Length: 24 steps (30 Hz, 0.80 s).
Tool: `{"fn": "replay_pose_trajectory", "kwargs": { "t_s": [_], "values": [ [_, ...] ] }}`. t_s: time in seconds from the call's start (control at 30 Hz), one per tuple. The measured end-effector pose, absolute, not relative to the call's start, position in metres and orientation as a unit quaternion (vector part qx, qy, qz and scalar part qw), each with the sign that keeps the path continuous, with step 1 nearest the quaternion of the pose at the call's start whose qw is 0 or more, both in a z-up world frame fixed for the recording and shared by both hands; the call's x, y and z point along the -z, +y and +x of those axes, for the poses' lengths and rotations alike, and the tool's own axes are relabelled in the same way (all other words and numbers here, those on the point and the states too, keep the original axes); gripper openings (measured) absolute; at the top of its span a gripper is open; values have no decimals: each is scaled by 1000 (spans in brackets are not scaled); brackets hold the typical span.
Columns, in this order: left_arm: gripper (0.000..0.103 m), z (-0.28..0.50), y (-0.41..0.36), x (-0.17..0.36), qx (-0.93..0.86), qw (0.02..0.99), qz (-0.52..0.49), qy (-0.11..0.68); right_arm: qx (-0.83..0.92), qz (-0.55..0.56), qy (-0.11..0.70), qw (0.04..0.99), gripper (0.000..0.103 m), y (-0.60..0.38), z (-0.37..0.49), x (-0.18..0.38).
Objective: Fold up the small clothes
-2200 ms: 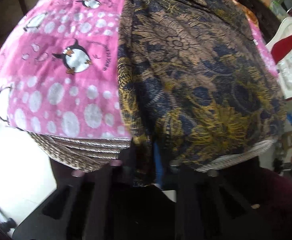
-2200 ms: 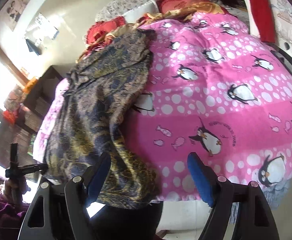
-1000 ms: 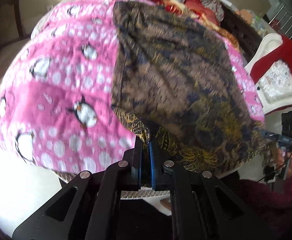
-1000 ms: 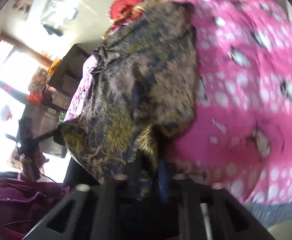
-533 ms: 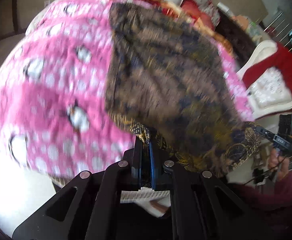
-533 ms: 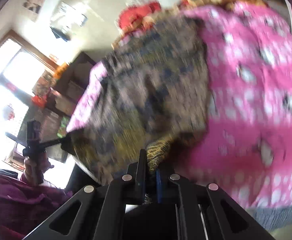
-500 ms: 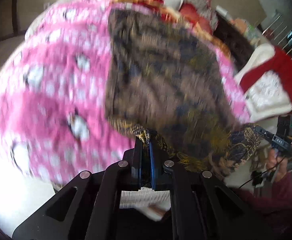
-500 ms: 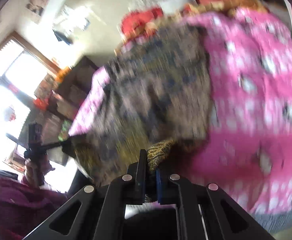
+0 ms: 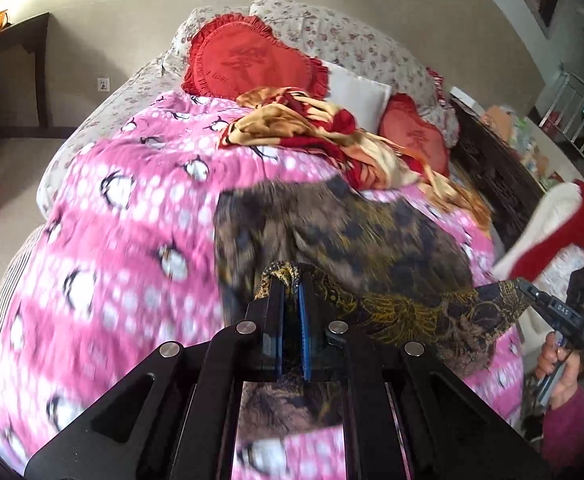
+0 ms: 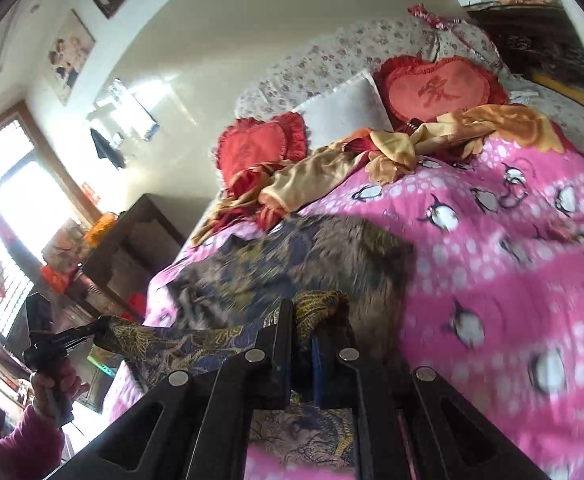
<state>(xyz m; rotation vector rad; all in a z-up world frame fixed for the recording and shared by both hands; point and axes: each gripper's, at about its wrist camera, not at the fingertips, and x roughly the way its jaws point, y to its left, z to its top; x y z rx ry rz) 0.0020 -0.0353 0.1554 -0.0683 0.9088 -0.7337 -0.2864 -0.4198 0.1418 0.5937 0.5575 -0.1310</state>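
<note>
A brown, navy and gold patterned cloth (image 9: pixel 352 236) lies on the pink penguin blanket (image 9: pixel 124 240) of a bed. My left gripper (image 9: pixel 291 280) is shut on one corner of its near edge. My right gripper (image 10: pixel 302 312) is shut on the other corner (image 10: pixel 320 300). The edge hangs stretched between them, lifted off the bed. The right gripper also shows in the left wrist view (image 9: pixel 532 294), and the left gripper in the right wrist view (image 10: pixel 96 326). The cloth's far part (image 10: pixel 292 256) rests on the blanket.
A crumpled red and gold cloth (image 9: pixel 312 128) lies at the head of the bed by two red heart cushions (image 9: pixel 244 60) and a white pillow (image 9: pixel 356 92). A dark cabinet (image 10: pixel 132 240) stands beside the bed. A dark desk (image 9: pixel 16 40) is far left.
Both grippers shut on the cloth's near corners, then lifted them and carried them toward the head of the bed. The cloth now doubles over itself.
</note>
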Motion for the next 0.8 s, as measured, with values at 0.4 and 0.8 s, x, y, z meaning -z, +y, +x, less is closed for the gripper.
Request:
{"fn": "replay_pose_trajectory", "kwargs": {
  "t_s": [0.4,0.8],
  "values": [
    [13,125,-100,-100,311,813,-23,492,100,333,324,880,16,-512,-169,-91],
    [44,39,-100,-110,372,806,98,450,16,142,383,913,35,-403,-192,-85]
  ]
}}
